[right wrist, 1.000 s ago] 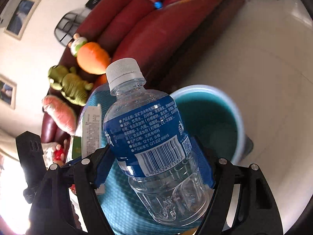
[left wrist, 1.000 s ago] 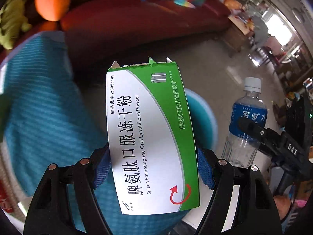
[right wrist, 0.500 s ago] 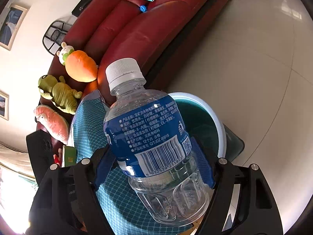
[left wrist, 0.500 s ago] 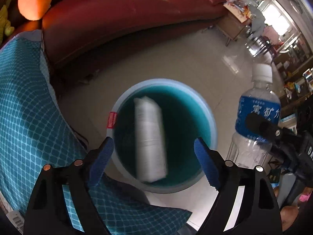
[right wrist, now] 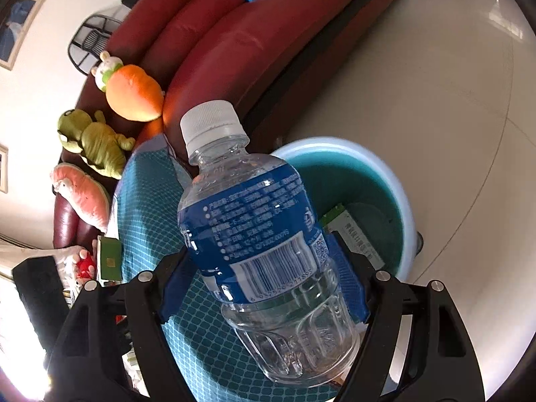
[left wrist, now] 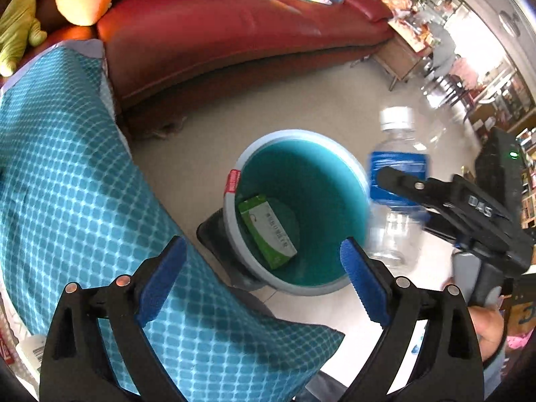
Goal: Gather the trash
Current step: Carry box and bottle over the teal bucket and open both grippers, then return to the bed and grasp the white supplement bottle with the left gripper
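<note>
Clear plastic bottle (right wrist: 268,251), glossy label

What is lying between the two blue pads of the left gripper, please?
Nothing is held there. In the left wrist view the left gripper, whose jaws have just been opening, frames only the bin below, with the green box inside it.

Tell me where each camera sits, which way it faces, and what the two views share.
Left wrist: on the left gripper, facing steeply down into the bin with the green box; its open jaws, just widening, hold nothing; the right gripper shows.
Right wrist: on the right gripper, facing down past the bottle between its jaws, just widening.
Shared: bin, box, bottle, teal cushion, red sofa.
</note>
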The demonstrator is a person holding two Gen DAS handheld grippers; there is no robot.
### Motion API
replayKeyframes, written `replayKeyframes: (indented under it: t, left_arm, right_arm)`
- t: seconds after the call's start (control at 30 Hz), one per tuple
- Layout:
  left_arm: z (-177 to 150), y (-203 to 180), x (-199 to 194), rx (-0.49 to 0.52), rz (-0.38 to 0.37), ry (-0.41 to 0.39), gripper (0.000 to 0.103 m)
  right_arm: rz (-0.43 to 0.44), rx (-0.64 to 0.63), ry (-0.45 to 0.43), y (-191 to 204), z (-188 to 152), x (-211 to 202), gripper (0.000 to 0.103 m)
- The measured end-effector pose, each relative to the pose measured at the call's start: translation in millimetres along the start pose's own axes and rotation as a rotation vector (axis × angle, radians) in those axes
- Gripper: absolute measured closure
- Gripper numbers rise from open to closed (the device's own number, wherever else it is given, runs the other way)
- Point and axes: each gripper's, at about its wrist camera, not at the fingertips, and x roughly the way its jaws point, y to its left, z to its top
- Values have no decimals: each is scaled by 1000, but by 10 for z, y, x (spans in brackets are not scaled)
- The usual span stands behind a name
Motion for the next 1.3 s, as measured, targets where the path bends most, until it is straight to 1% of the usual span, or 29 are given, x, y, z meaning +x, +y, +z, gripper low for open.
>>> replayKeyframes:
  t: [0.13,0.33,0.43,0.7,0.93,1.07,1.17,1.3]
  left_arm:
    - [-90,61,-68,-6,-7,4,9]
    - [-222,140,-171,-22,-14,12,9]
    - [-319,198,-290,-27,-8,-1,9]
    - [-604,464,-616,-73,12,-29,9]
    - [-897,752,-996,-96,36,-81,9]
    - [-1072,983,-1221,-115,54,-107,9]
    - [-1181,1190,-1382,-144,71,-129,8]
    - [-1339,1574,-1595,-214,88,-163,8]
  right_arm:
    - [-32,3,4,33,-26,39,25]
    - [-59,-25,-3,136,-104,-50,24]
    - [-69,-45,-4,238,-172,-90,20]
    - [-54,-87,33,498,-418,-96,20]
    - [-47,-172,62,919,-700,-92,20]
    - [-42,-217,87,1163,-852,-60,20]
    - [-34,-267,114,1402,-978,2,20]
    - [-21,-331,155,1747,-1147,139,20]
